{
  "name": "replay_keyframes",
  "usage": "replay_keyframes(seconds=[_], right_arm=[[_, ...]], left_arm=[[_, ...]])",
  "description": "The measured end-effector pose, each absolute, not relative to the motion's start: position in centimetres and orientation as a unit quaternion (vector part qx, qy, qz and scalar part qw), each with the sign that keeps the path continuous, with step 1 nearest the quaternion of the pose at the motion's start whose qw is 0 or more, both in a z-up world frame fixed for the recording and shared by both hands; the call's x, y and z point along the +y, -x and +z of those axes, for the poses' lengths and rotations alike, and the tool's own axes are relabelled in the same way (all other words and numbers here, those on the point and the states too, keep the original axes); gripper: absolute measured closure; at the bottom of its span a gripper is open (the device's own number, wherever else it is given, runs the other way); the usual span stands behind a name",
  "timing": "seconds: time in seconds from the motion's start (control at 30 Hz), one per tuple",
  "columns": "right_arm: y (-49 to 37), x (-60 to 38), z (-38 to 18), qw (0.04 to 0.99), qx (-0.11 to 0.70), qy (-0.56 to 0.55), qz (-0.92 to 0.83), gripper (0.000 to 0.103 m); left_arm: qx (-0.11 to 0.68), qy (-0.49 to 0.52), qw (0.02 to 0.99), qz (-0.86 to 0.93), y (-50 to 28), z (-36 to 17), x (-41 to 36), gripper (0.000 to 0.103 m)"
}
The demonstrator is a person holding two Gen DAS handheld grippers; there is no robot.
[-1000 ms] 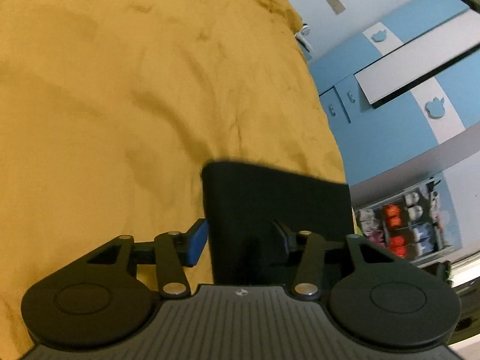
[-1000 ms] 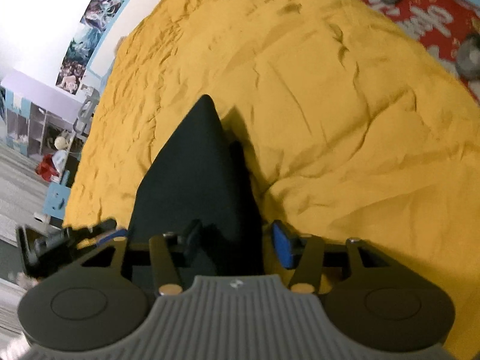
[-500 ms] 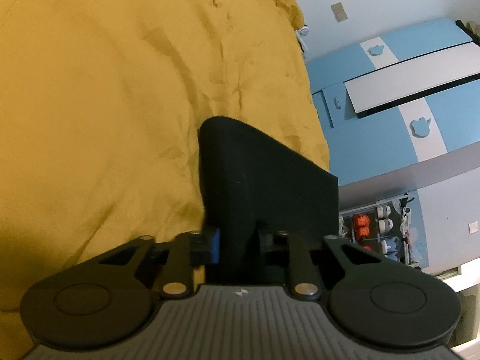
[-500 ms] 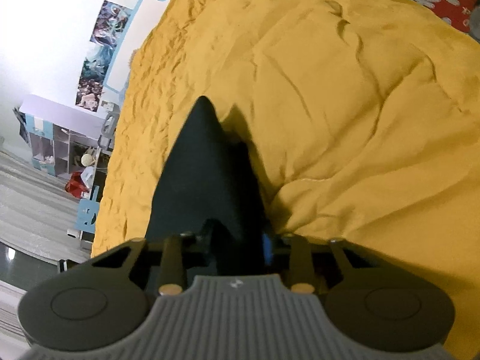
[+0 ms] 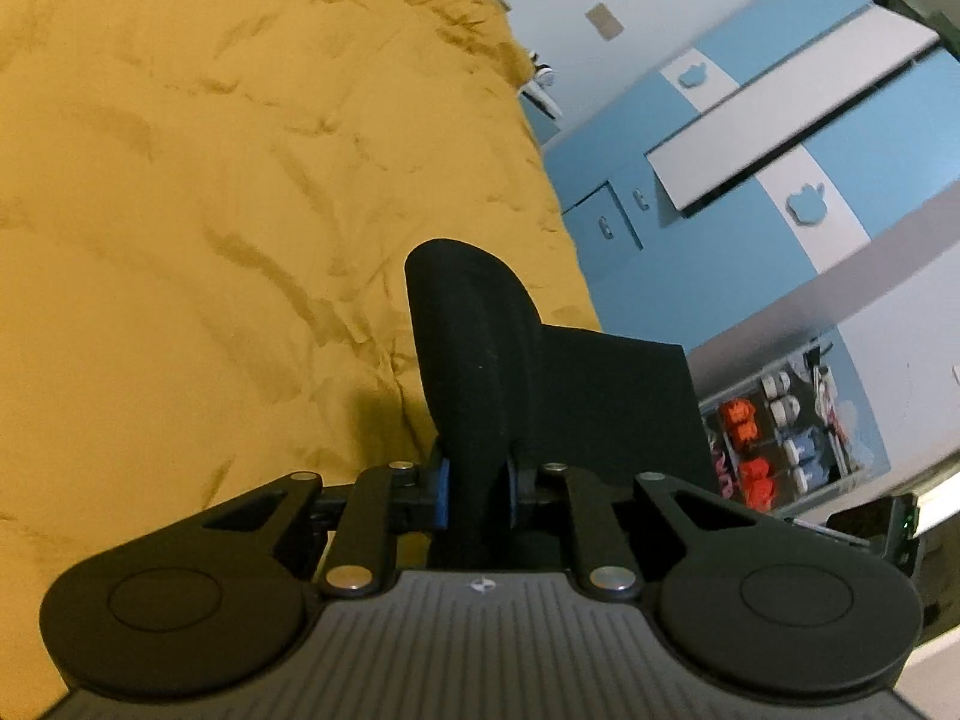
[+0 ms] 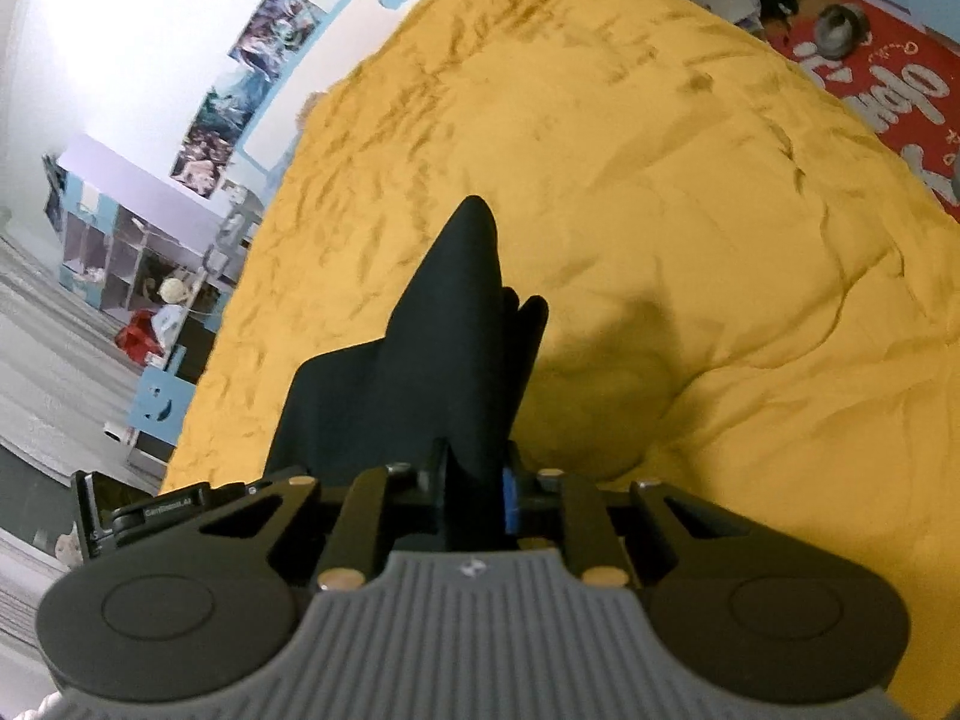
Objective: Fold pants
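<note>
On the bed [image 5: 180, 210], under its wrinkled yellow cover, nothing lies but the black pants [image 5: 480, 360], and these are raised off it near the edge closest to the cameras. Beyond the bed stand blue cupboards [image 5: 750, 192] on one side and a red rug [image 6: 888, 84] on the floor on the other. The pants look already doubled into a thick, narrow bundle, with one flat layer hanging out sideways. The left gripper [image 5: 477, 495] has its fingers clamped on one end of the bundle; the right gripper [image 6: 474, 495] pinches the cloth the same way. Judging by this, a first fold is made, and the bundle is yet to be laid down, folded over and smoothed.
</note>
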State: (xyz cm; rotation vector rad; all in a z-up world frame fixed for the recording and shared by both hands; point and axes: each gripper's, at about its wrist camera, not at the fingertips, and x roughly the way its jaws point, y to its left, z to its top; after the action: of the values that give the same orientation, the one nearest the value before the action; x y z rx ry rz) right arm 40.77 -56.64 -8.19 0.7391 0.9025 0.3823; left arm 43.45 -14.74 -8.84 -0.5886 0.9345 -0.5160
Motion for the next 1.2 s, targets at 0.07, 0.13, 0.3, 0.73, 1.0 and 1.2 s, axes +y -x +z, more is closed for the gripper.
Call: replay_keyframes(seconds=[0.07,0.13,0.3,0.73,1.0,1.2], right_arm=[[-39.5,-55.9,-6.8,0.816,0.42,-0.35,0.186,0.091],[-38.1,-55.0,-5.4,0.815,0.419,-0.351,0.191,0.091],[-33.9,-51.9,-2.6,0.813,0.414,-0.352,0.21,0.092],[-23.8,-40.9,0.2,0.782,0.386,-0.4,0.282,0.092],[-21.3,-34.3,-2.4,0.762,0.402,-0.412,0.297,0.091],[-21.7,-30.8,-5.6,0.754,0.435,-0.404,0.281,0.091]], left_arm=[[0.438,0.261,0.824,-0.247,-42.5,-7.3,-14.2,0.085],[0.438,0.25,0.826,-0.25,-41.2,-5.8,-13.4,0.085],[0.437,0.215,0.836,-0.253,-37.4,-2.5,-11.4,0.085],[0.421,0.15,0.867,-0.219,-28.2,3.6,-2.7,0.085],[0.423,0.154,0.871,-0.198,-25.7,0.0,1.6,0.085],[0.441,0.183,0.858,-0.192,-27.0,-4.2,4.1,0.085]])
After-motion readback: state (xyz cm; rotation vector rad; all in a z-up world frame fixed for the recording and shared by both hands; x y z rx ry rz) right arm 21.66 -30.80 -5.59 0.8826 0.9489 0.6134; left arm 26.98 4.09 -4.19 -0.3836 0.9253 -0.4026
